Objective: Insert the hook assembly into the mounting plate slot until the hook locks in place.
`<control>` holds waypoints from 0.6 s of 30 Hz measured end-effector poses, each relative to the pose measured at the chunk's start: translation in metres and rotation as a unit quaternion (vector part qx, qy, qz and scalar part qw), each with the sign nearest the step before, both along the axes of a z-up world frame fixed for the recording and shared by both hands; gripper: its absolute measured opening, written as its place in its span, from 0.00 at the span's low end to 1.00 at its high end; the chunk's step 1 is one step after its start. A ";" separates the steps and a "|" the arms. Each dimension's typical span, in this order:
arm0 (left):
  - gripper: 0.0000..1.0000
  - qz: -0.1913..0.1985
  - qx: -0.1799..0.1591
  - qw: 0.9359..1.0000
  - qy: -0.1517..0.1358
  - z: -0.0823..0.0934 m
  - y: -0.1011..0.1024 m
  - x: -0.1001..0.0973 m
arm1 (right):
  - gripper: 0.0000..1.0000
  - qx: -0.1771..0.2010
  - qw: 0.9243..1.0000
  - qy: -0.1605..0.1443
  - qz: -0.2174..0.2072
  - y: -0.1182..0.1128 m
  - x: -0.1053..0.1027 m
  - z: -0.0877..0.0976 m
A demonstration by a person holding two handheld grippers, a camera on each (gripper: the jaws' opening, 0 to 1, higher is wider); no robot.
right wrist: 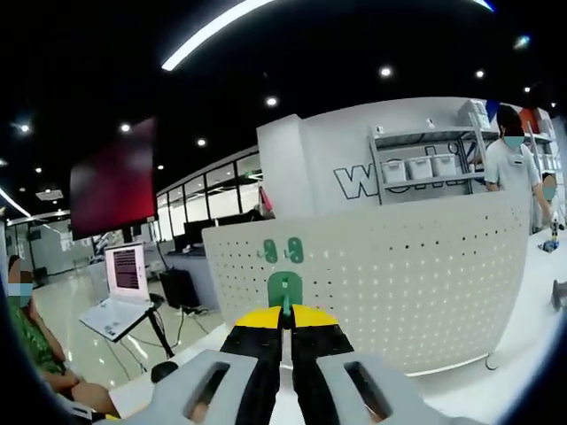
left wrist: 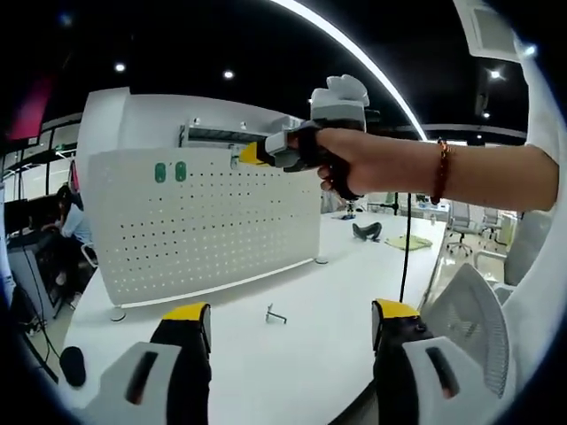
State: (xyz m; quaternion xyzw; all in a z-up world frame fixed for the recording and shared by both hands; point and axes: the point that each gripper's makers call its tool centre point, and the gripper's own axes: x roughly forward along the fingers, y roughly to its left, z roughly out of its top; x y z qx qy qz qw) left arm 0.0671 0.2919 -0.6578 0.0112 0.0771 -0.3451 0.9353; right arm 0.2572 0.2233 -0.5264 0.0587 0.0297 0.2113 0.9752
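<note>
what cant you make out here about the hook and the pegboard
- Right gripper view: the green hook stem is hidden between the shut right gripper.
- Left gripper view: the hook is hidden; the right gripper and hand cover that part of the pegboard.
- The small metal piece on the table is too small to identify.

White pegboard panel (right wrist: 399, 283) dotted with a regular grid of small dark holes, two green hook plates (right wrist: 283, 251) mounted near its upper left, a third green hook piece (right wrist: 285, 290) pinched between the right gripper (right wrist: 285, 323)'s black jaws with yellow tips. Same black-and-yellow jaws on grey-white bodies for the left gripper (left wrist: 291, 320), spread above a plain white table (left wrist: 301, 354) bearing a small silver metal hook (left wrist: 275, 314). Red beaded bracelet (left wrist: 441, 170) at the wrist, black strap across the hand (left wrist: 354, 159), dark red screen (right wrist: 113, 188) against a black ceiling.
</note>
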 end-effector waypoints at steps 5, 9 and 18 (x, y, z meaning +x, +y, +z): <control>0.75 0.002 -0.002 1.000 0.002 0.000 0.001 0.003 | 0.01 -0.006 1.000 -0.004 -0.002 0.003 0.013 0.005; 0.76 0.001 -0.003 1.000 -0.001 0.000 -0.001 0.003 | 0.01 -0.009 1.000 -0.008 -0.010 0.004 0.022 0.009; 0.76 0.001 0.001 1.000 0.007 -0.002 0.002 0.001 | 0.01 -0.015 0.999 -0.012 -0.026 0.003 0.034 0.015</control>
